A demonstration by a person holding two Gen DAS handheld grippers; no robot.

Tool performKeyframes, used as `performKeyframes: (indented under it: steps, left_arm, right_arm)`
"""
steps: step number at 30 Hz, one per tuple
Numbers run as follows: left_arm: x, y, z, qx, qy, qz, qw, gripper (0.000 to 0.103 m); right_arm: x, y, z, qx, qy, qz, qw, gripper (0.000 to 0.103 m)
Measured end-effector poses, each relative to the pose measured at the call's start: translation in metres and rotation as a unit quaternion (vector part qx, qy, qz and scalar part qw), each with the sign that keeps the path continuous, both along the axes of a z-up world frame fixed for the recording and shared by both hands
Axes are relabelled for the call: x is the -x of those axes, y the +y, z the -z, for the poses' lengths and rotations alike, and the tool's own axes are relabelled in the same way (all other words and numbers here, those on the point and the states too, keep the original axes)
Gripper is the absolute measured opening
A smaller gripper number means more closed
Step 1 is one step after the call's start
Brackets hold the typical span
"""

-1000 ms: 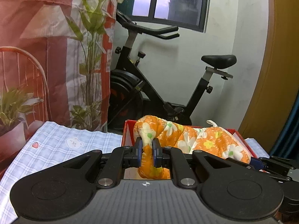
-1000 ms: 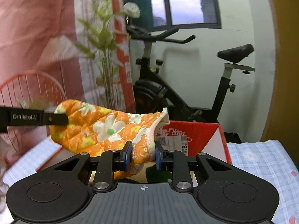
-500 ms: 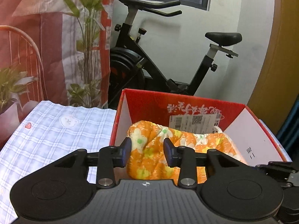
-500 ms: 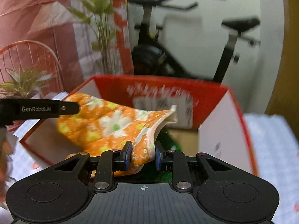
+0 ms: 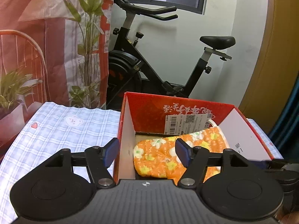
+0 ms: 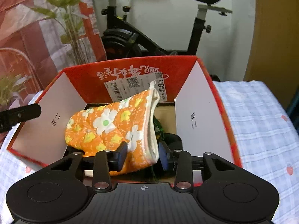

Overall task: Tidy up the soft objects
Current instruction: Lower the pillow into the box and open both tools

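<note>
An orange oven mitt [image 5: 158,155] with white and yellow flowers lies inside the red cardboard box [image 5: 149,112]. My left gripper [image 5: 147,152] hangs at the box's near left corner. Its jaws are opening wide and press on nothing, with the box's left wall and the mitt's tip showing between them. In the right wrist view the mitt [image 6: 104,125] slopes up toward the back wall of the box [image 6: 84,80]. The right gripper [image 6: 143,155] is opening, and the mitt's cuff still stands loosely between its blue pads. One left gripper finger [image 6: 18,114] shows at the left edge.
The box sits on a blue plaid cloth [image 5: 65,130] with bear and heart prints. A dark green thing [image 6: 158,127] lies in the box under the mitt. An exercise bike [image 5: 149,65], a tall plant [image 5: 89,46] and a red curtain [image 5: 37,37] stand behind.
Both grippers sank and carried the mitt down into the box. The left gripper let go of the mitt and spread wide. The right jaws widened around the cuff.
</note>
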State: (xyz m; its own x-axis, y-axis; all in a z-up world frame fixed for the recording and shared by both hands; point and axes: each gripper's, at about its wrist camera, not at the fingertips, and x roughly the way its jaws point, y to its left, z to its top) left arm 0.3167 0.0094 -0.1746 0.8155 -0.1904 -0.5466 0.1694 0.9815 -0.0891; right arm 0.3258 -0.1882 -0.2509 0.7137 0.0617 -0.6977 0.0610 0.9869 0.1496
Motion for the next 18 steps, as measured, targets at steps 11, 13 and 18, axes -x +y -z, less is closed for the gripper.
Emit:
performKeyframes:
  steps: [11,13,18]
  left_arm:
    - [0.062,0.008,0.007,-0.024,0.012,0.041,0.9988,0.069]
    - [0.069,0.008,0.012,-0.026,0.020,0.050,0.9982,0.069]
    - [0.081,0.008,0.029,-0.014,0.047,0.070,0.9964,0.066]
  right_arm:
    - [0.075,-0.009,-0.025,0.018,-0.097,-0.033,0.995,0.050]
    - [0.090,-0.007,-0.025,0.026,-0.112,-0.041,0.993,0.050]
    - [0.109,0.009,-0.018,0.020,-0.097,-0.075,0.992,0.050]
